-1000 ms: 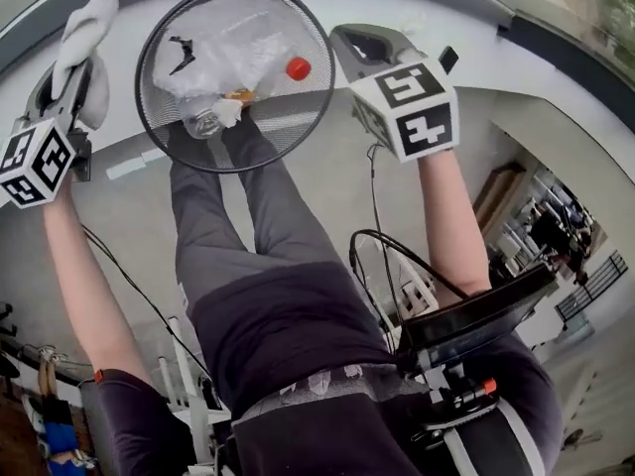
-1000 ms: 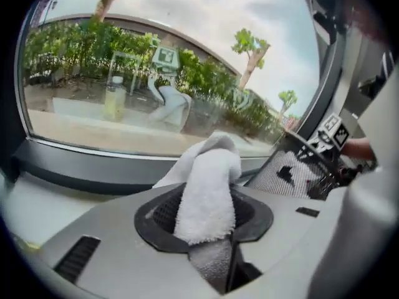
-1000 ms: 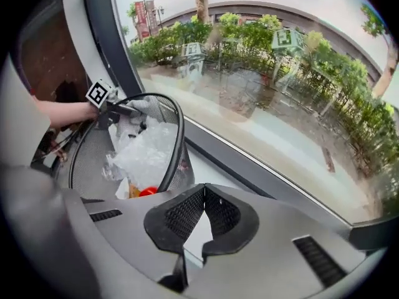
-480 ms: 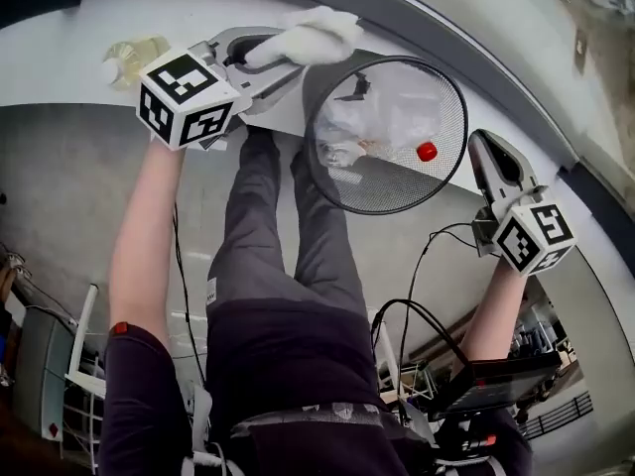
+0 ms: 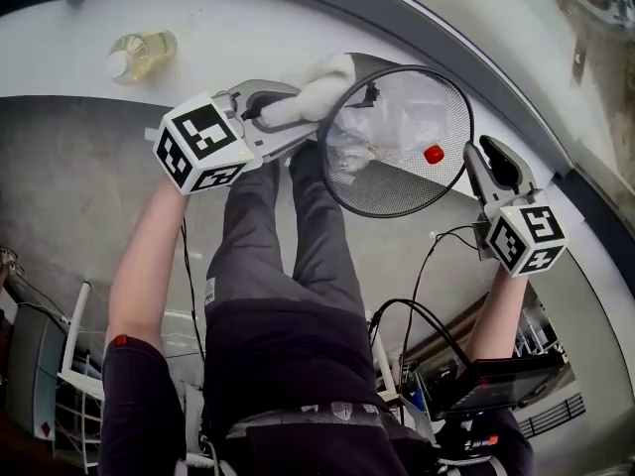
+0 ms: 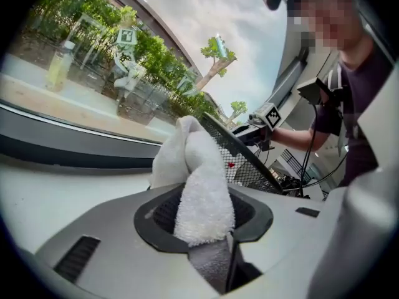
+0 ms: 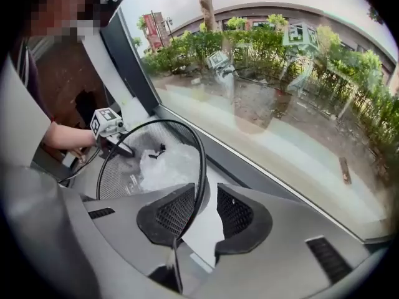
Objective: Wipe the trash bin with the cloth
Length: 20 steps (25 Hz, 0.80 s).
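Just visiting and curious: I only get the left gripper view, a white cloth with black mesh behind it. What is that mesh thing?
Observer: A wire trash bin; the head view shows clear plastic and a red cap inside.
Operator: Is the other hand-held gripper holding it?
Observer: No. The right gripper view shows the right hand-held gripper with jaws apart, just opened, the bin's rim between them unclamped.
Operator: Does my cloth touch it?
Observer: In the head view, the cloth in the left hand-held gripper lies against the rim's left side.
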Each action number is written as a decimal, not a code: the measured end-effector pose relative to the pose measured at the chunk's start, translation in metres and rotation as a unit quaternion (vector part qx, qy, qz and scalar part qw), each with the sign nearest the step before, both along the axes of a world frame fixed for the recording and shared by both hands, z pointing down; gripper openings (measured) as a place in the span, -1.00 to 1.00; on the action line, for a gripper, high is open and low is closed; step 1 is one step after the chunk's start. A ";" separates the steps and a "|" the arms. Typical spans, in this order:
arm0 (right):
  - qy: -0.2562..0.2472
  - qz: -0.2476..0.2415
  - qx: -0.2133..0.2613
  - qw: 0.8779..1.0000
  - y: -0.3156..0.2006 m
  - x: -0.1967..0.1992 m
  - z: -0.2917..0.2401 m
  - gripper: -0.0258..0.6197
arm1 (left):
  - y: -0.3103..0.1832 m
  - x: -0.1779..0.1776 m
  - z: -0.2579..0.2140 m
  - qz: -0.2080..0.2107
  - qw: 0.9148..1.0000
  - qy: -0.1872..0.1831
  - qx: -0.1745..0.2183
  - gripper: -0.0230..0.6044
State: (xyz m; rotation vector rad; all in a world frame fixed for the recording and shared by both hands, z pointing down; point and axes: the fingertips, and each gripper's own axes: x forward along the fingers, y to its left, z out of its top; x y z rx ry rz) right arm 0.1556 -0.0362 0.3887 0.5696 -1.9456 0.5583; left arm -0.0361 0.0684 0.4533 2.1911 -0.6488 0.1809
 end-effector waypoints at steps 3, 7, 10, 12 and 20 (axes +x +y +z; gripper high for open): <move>0.018 -0.020 -0.026 0.999 0.011 -0.003 0.017 -0.62 | 0.012 0.004 -0.008 0.000 1.000 0.006 0.002 -0.52; 0.057 0.055 -0.069 0.994 0.015 0.009 0.036 -0.77 | 0.024 0.010 -0.020 0.016 1.000 0.005 0.010 -0.52; 0.031 0.174 -0.114 0.978 0.019 0.013 0.036 -0.84 | 0.029 0.014 -0.025 0.013 1.000 0.013 0.006 -0.52; 0.045 0.204 -0.128 0.970 0.029 0.022 0.037 -0.84 | 0.031 0.016 -0.027 0.010 1.000 0.028 0.000 -0.52; 0.012 0.333 -0.218 0.917 0.088 0.044 0.045 -0.82 | 0.016 0.008 -0.028 -0.065 0.998 0.026 0.006 -0.52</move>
